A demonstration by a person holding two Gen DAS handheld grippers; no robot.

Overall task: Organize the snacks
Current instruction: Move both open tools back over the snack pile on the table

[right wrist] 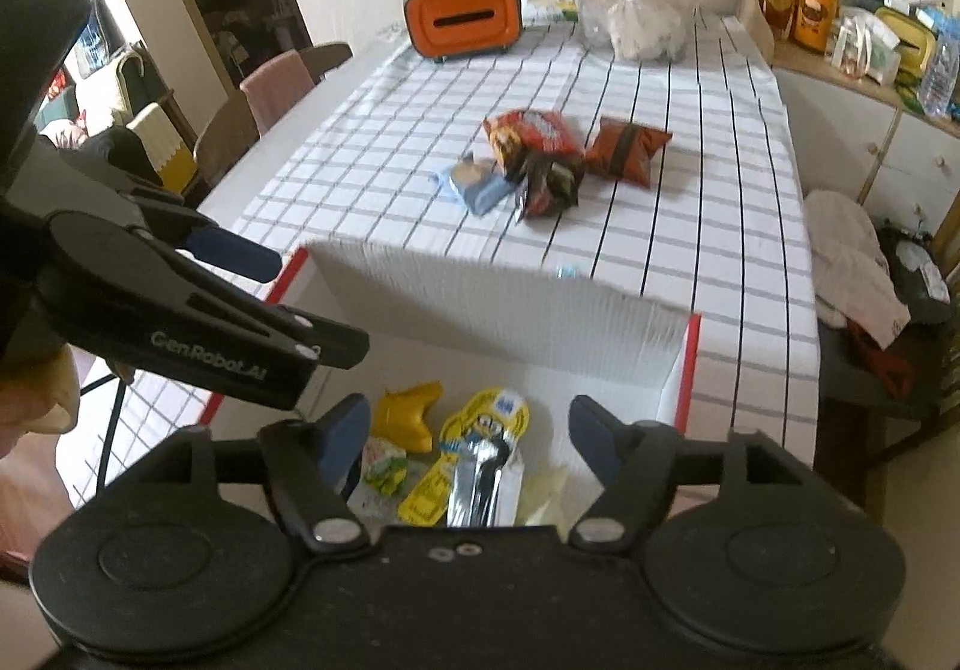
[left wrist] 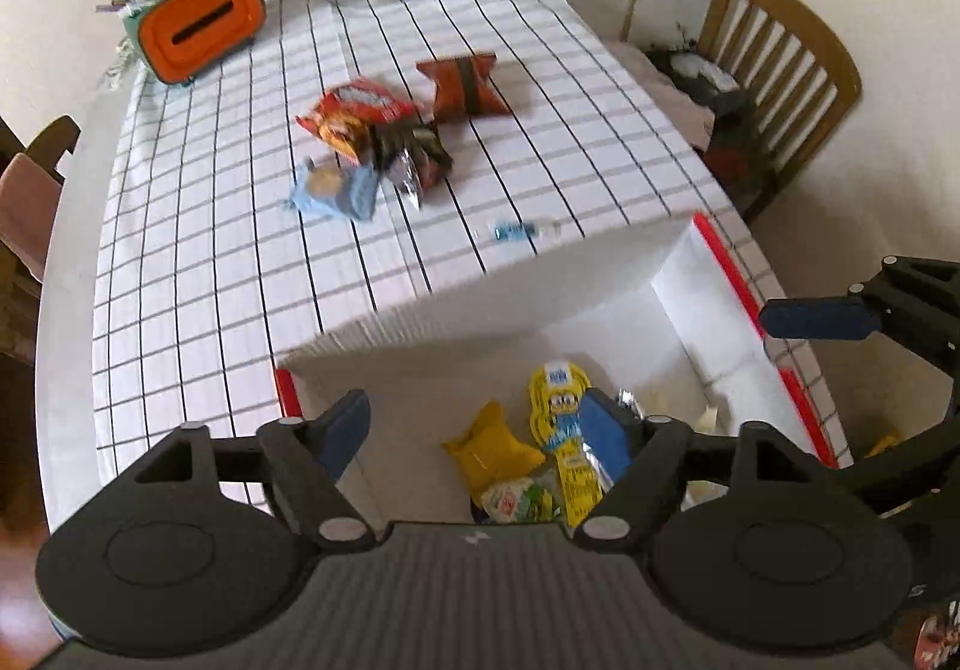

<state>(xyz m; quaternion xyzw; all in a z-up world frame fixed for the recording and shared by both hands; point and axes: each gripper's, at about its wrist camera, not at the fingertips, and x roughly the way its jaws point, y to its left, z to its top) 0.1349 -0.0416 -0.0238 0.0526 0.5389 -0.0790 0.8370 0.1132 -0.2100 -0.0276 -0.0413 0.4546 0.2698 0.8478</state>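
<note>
Both my claws are wide and hold nothing. My left claw (left wrist: 474, 430) and right claw (right wrist: 468, 436) hang over the white box (left wrist: 690, 310) at the near edge of the worktop (left wrist: 210, 250). Some snacks (left wrist: 540, 460) already lie in the box. I think I just dropped some in. More snack bags (left wrist: 384, 129) wait in the middle of the worktop. Next I should reach out and pinch one.

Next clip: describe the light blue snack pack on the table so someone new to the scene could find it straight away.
Start at the checked tablecloth and find the cluster of snack bags near its middle, beyond the white box. The light blue pack lies at the cluster's left edge, next to the red chip bag. It is the only pale blue one; its neighbours are red, orange or dark.
</note>
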